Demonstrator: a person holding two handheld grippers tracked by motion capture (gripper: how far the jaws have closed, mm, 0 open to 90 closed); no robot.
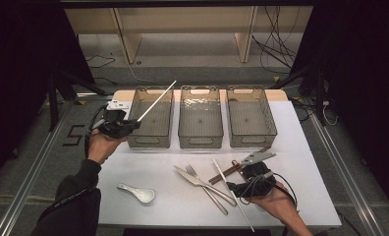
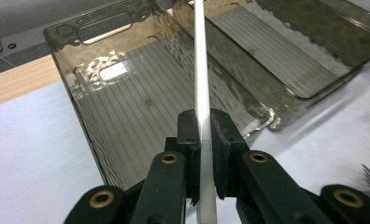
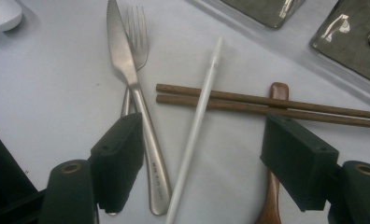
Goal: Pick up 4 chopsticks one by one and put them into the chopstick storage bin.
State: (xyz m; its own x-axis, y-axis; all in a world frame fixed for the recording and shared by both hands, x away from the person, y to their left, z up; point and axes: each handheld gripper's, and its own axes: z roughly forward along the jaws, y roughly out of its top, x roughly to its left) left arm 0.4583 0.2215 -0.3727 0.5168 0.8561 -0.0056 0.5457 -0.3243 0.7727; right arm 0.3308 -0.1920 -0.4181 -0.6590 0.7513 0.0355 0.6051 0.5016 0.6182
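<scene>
My left gripper (image 1: 133,123) (image 2: 203,126) is shut on a white chopstick (image 1: 156,101) (image 2: 199,65). The stick points up and away over the left smoky plastic bin (image 1: 148,141) (image 2: 127,121). My right gripper (image 1: 241,181) (image 3: 206,156) hovers open low over the table. Between its jaws lie a second white chopstick (image 1: 225,181) (image 3: 195,126) and the handle of a steel knife (image 1: 202,182) (image 3: 134,88). A pair of brown chopsticks (image 1: 225,173) (image 3: 267,105) lies under the white one, resting on a wooden piece (image 3: 279,91). A fork (image 1: 206,189) (image 3: 137,28) lies under the knife.
Three bins stand in a row at the back of the white table: the left one, a middle one (image 1: 200,140) and a right one (image 1: 251,140). A white ceramic spoon (image 1: 138,192) (image 3: 3,14) lies near the front left. Bare tabletop (image 1: 148,167) lies in front of the bins.
</scene>
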